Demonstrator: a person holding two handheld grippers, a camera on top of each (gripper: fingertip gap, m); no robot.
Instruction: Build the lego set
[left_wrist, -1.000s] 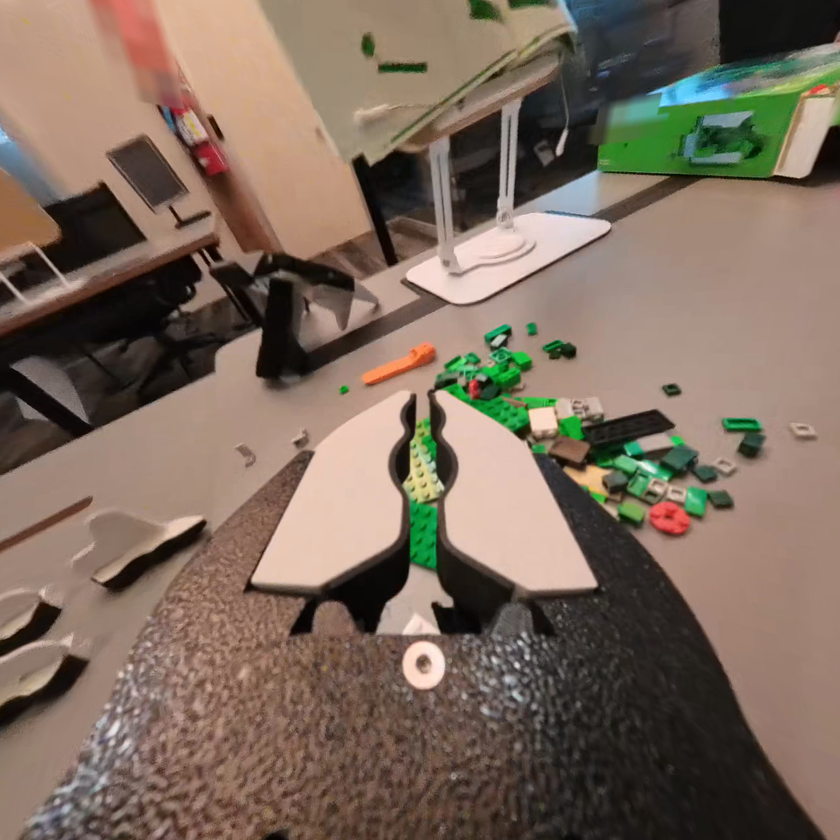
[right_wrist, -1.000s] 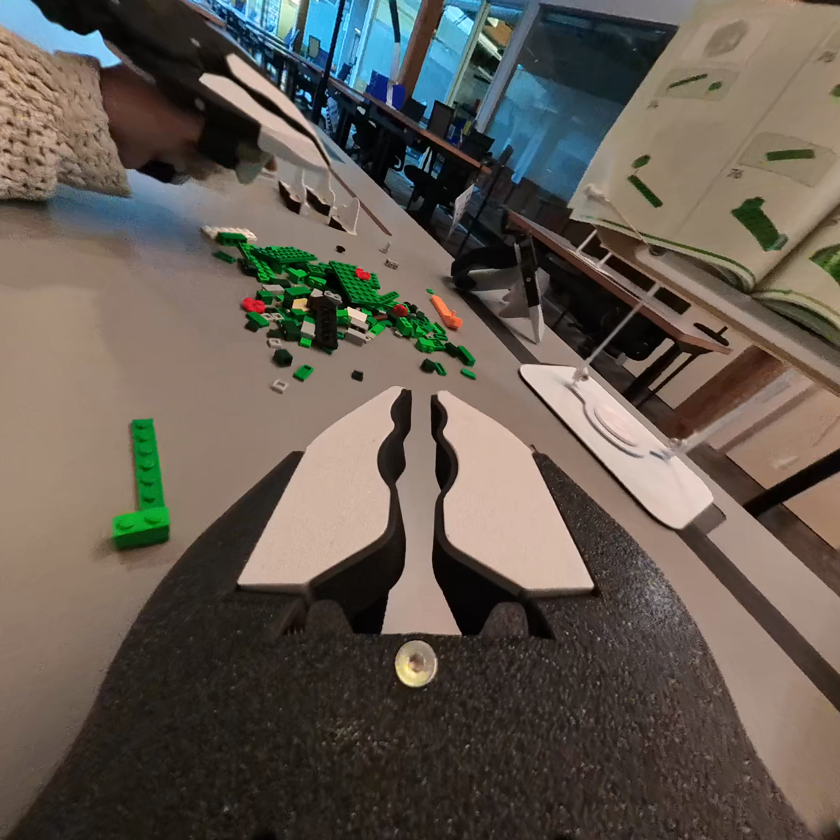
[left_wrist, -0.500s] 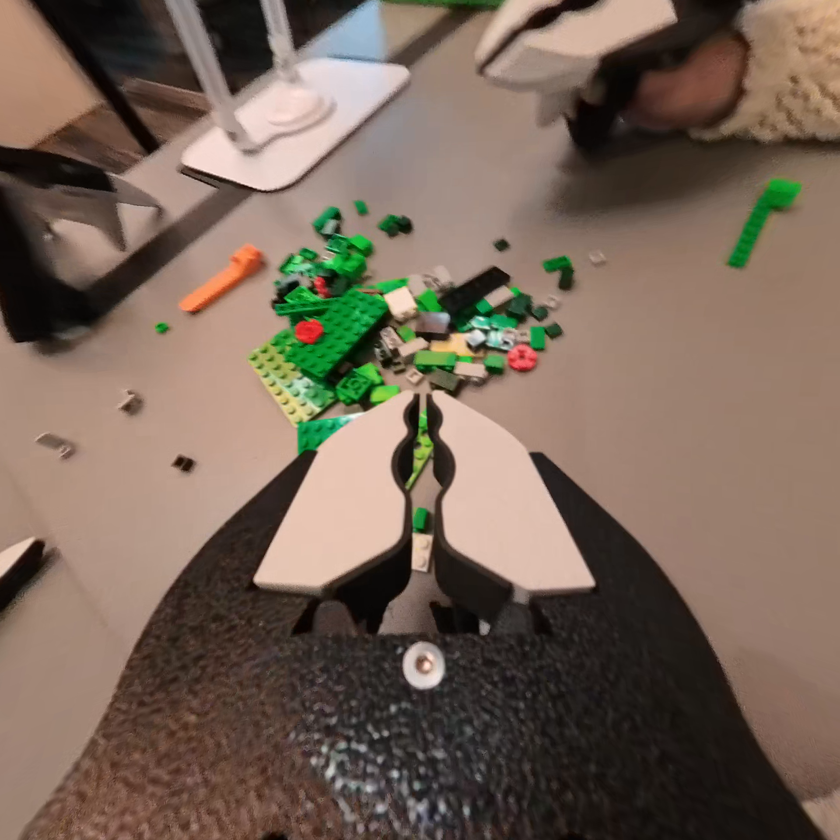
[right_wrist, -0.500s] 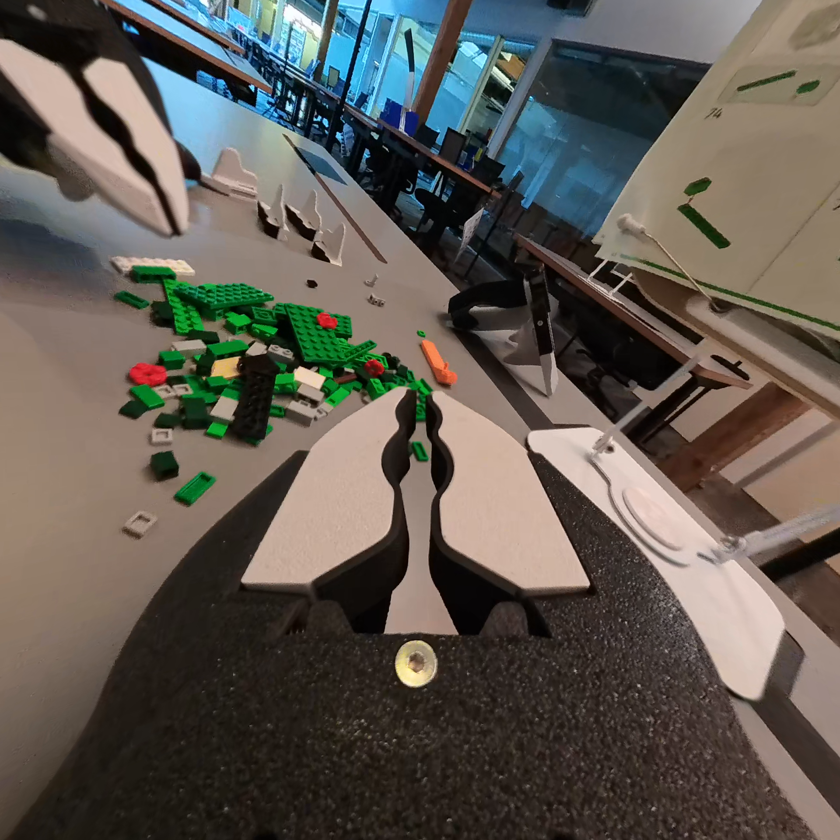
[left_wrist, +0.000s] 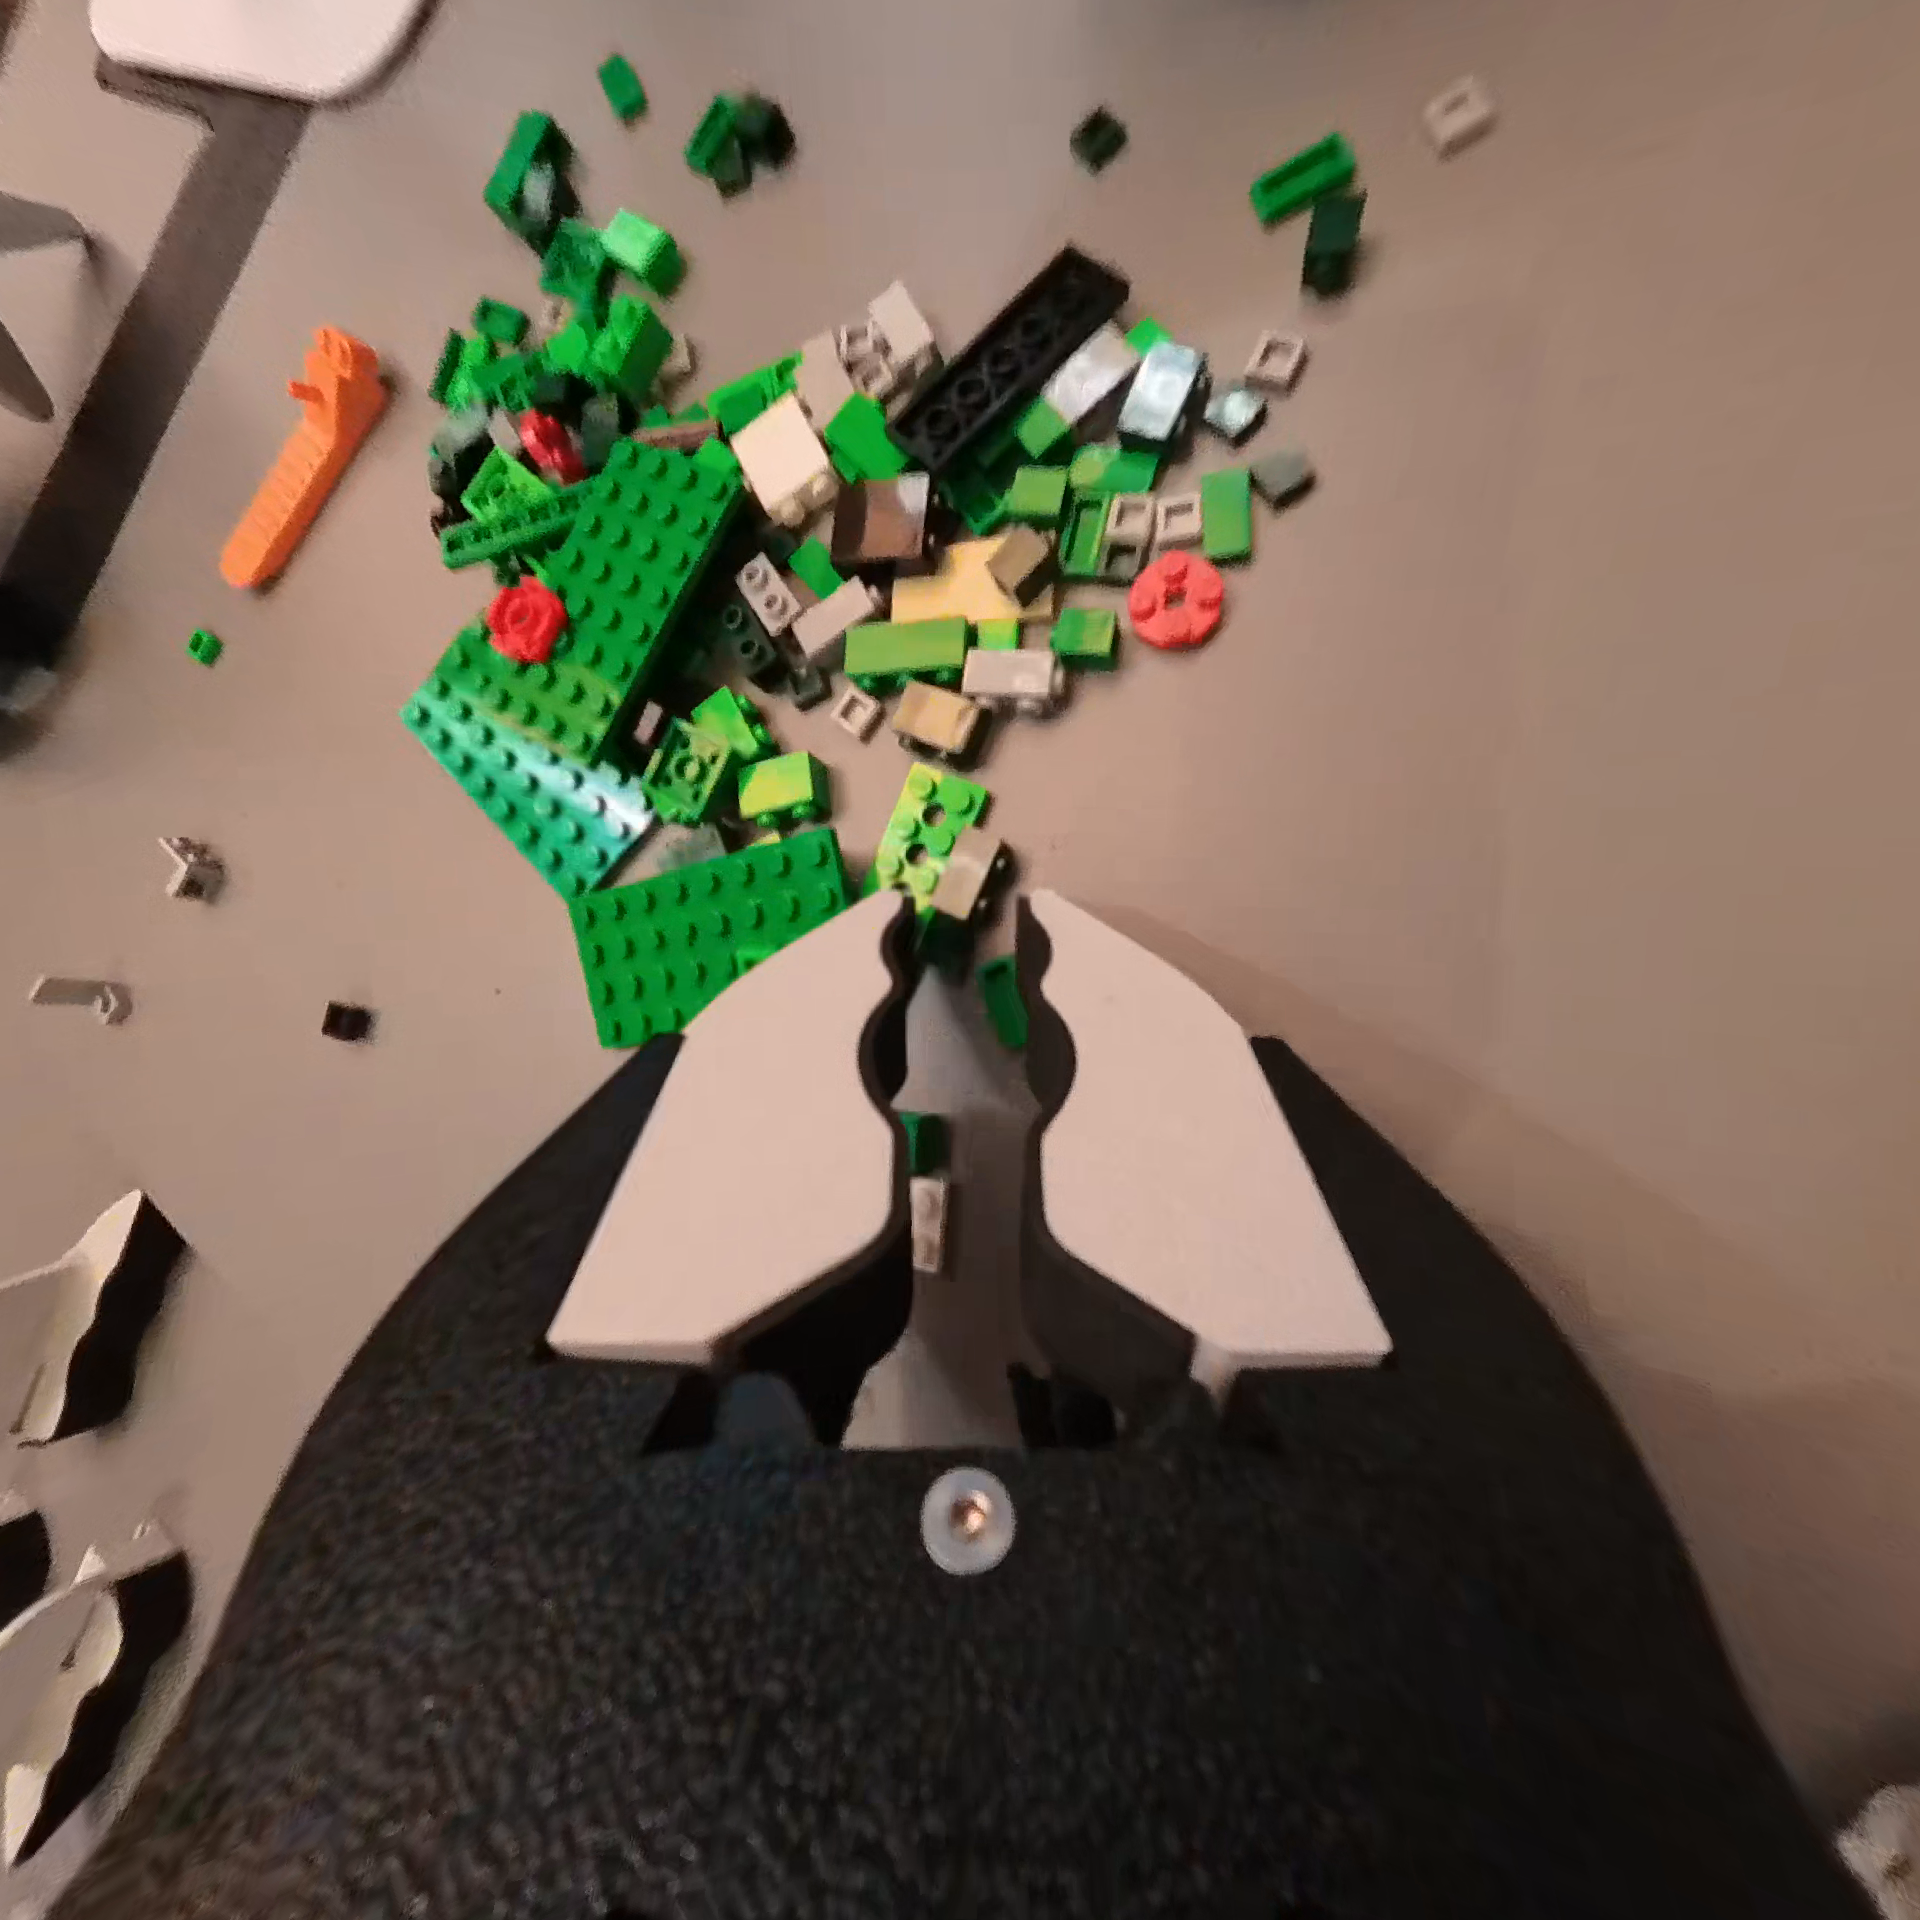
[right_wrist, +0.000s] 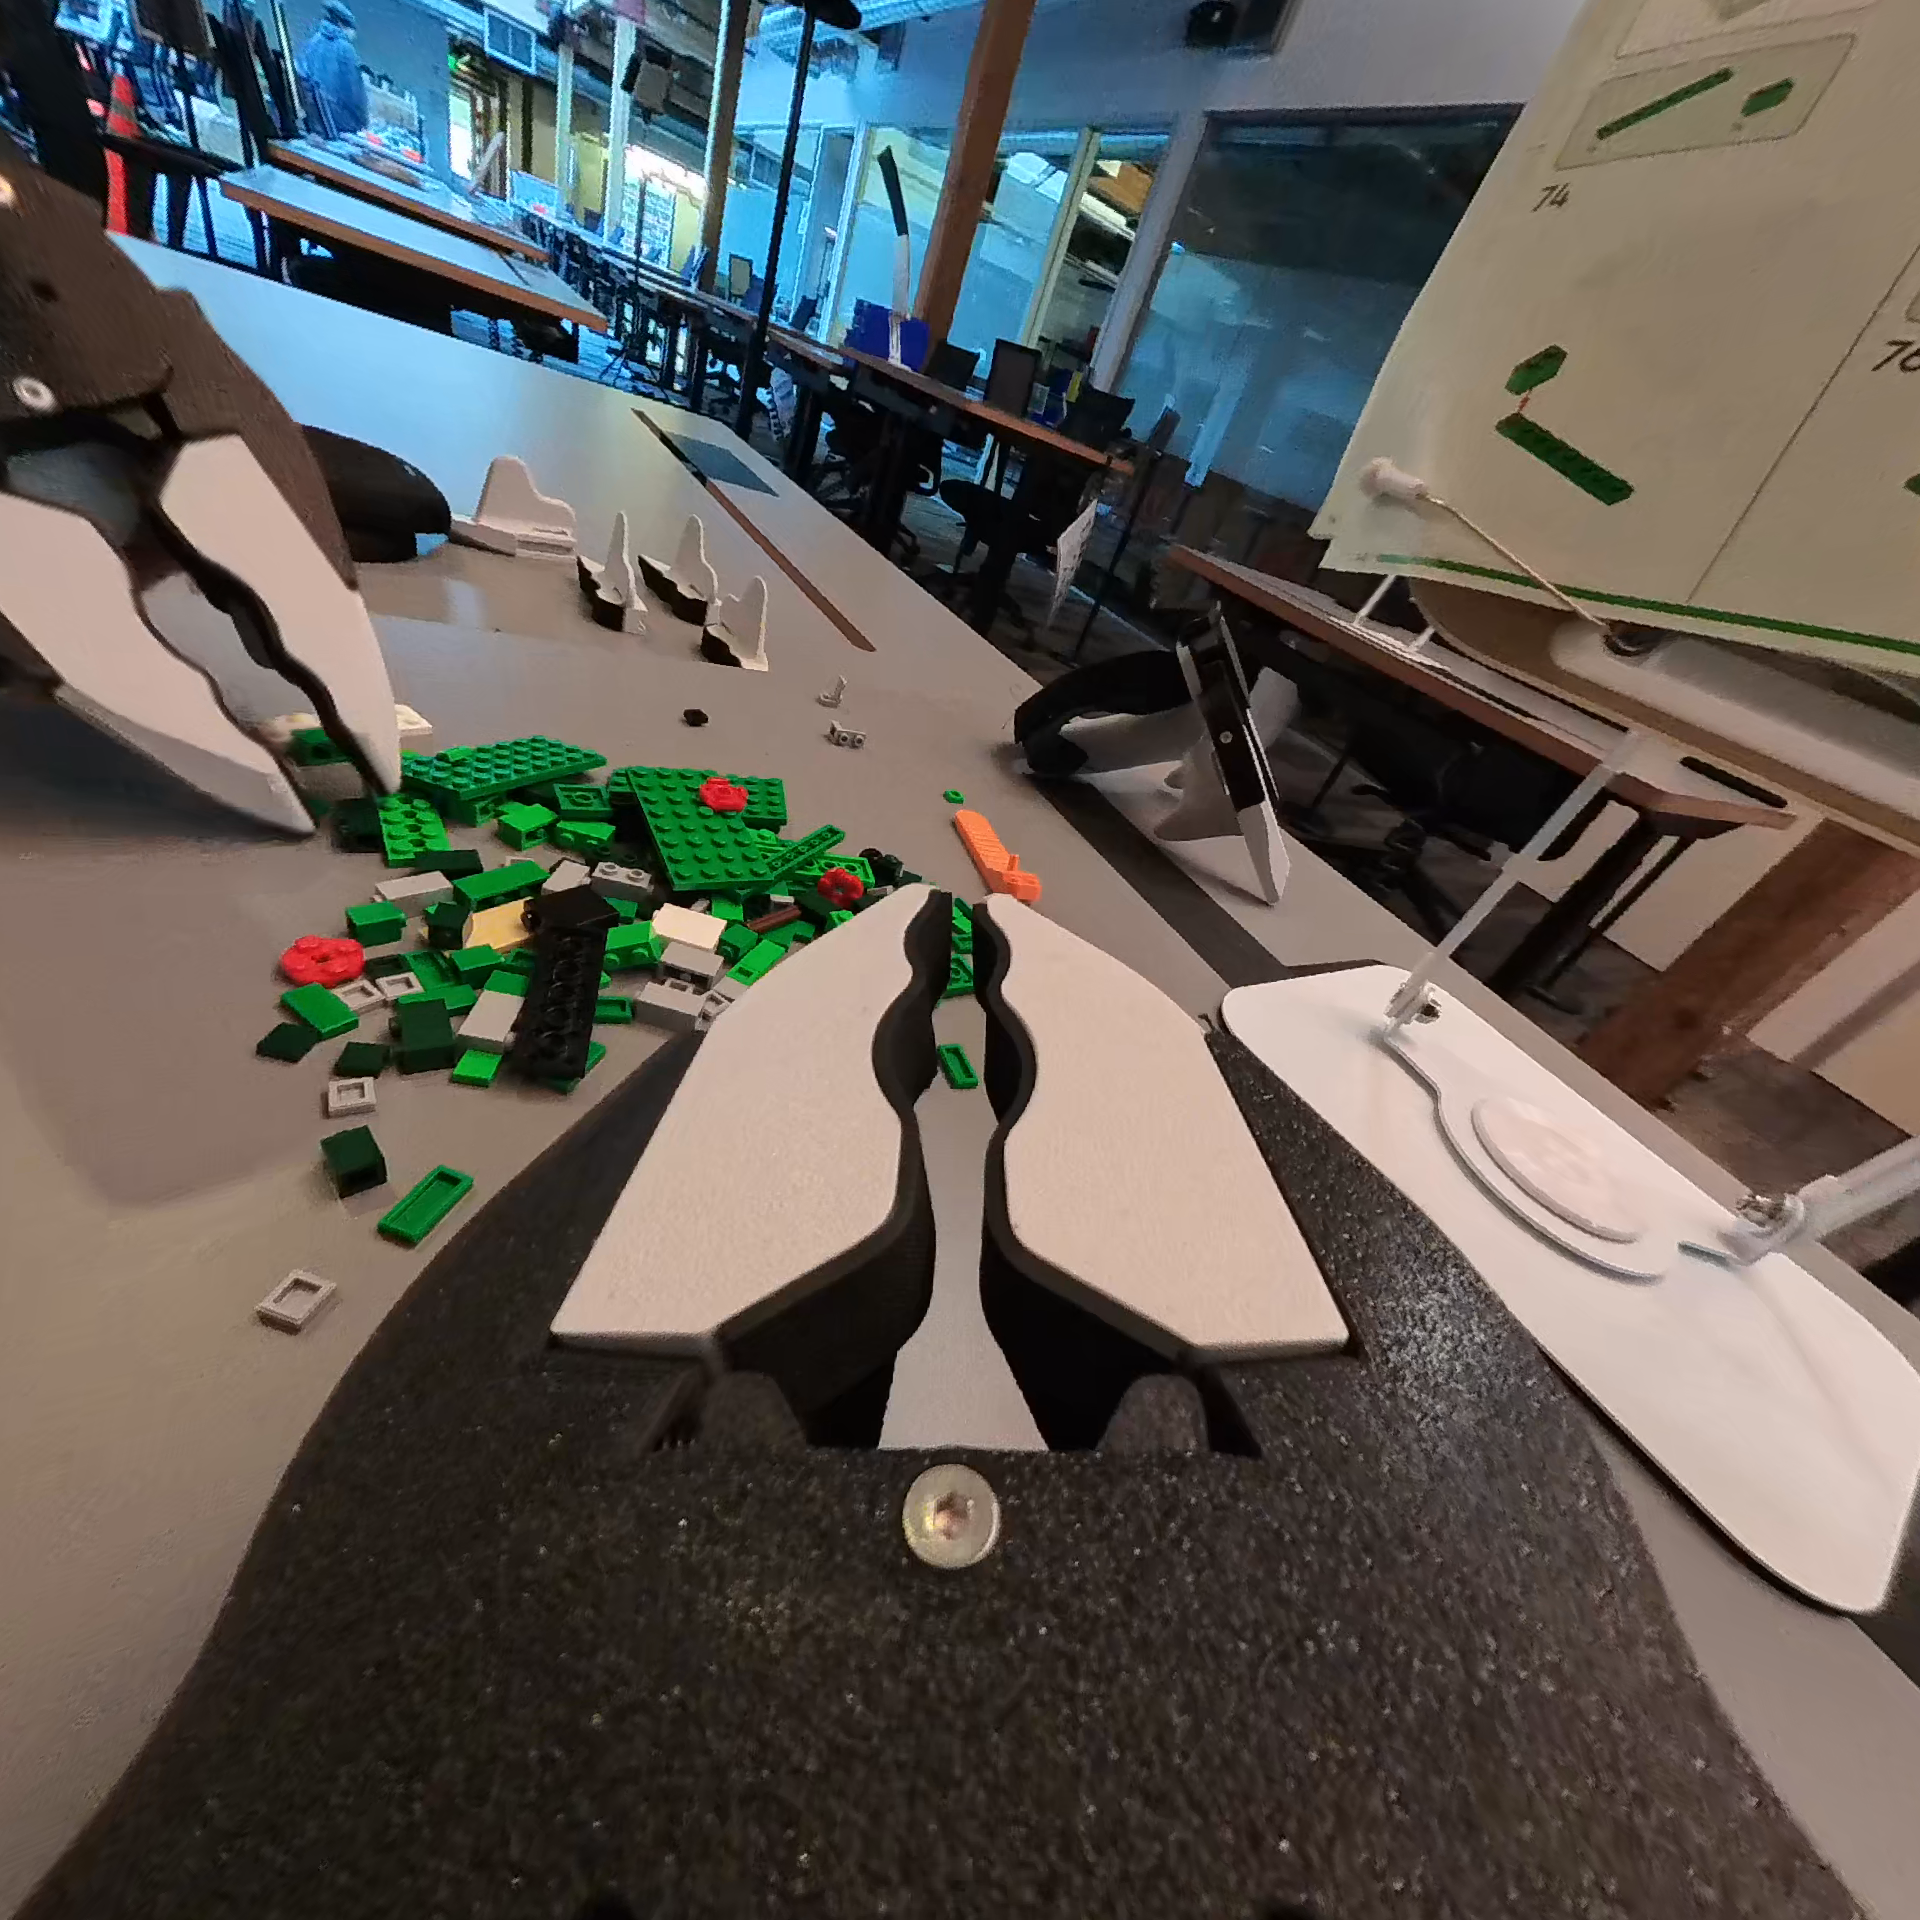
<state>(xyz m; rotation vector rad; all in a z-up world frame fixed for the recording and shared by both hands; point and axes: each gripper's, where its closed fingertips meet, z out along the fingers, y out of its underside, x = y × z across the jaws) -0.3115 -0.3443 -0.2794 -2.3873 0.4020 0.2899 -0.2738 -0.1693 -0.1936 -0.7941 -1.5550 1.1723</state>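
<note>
A pile of loose Lego pieces (left_wrist: 883, 499) lies on the grey table (left_wrist: 1507, 831): green plates (left_wrist: 623, 592), a black plate (left_wrist: 1008, 358), red round pieces (left_wrist: 1174, 601) and small grey tiles. My left gripper (left_wrist: 961, 914) points down at the pile's near edge with its jaws slightly open. A lime plate (left_wrist: 930, 821) with a small grey piece on it lies just ahead of the tips. The left gripper also shows in the right wrist view (right_wrist: 338, 800). My right gripper (right_wrist: 964, 902) is shut and empty, low over the pile's other side (right_wrist: 623, 883).
An orange brick separator (left_wrist: 301, 468) lies left of the pile. An instruction booklet (right_wrist: 1662, 312) sits on a white stand (right_wrist: 1558, 1195) at the table's edge. Spare gripper fingers (right_wrist: 675, 592) and a black-and-white device (right_wrist: 1174, 748) stand farther back. There is about 20 centimetres between the tips of the two grippers. About 10 centimetres separates my left fingertips from the black plate (left_wrist: 1008, 358). Seen from the right wrist view (right_wrist: 551, 979) as well.
My left gripper has tipped down over the pile and come closer, and its jaws have parted a little. My right gripper has moved closer to the pile and stays shut.
</note>
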